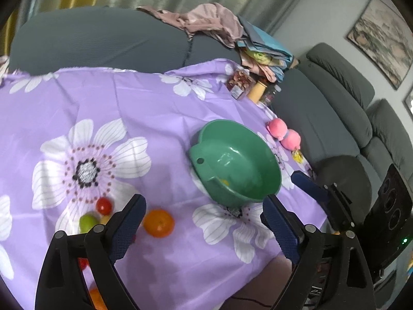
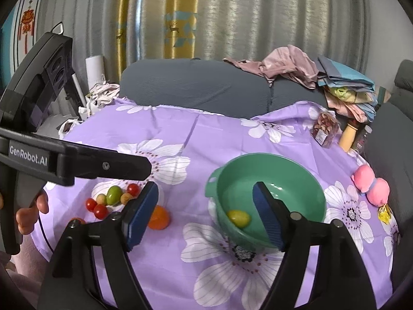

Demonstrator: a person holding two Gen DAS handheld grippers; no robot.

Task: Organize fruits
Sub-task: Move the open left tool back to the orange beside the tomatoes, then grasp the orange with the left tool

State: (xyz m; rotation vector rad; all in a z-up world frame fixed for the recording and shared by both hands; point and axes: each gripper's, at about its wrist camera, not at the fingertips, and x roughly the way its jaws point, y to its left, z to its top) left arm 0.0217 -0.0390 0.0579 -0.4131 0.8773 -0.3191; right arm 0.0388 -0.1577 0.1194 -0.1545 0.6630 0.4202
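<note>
Over on the purple flowered tablecloth (image 2: pixel 206 134) sits the green plastic bowl (image 2: pixel 309 178) with one yellow-green fruit (image 2: pixel 238 217) inside, so that's the collecting spot; the orange (image 1: pixel 158 222) and small tomatoes (image 2: pixel 100 210) wait outside while left gripper (image 1: pixel 204 223) and right gripper (image 2: pixel 204 217) both hang wide open, empty

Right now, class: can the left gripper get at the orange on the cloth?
Probably yes: the left gripper stands open and empty, and the orange lies bare just ahead between its jaws.
</note>
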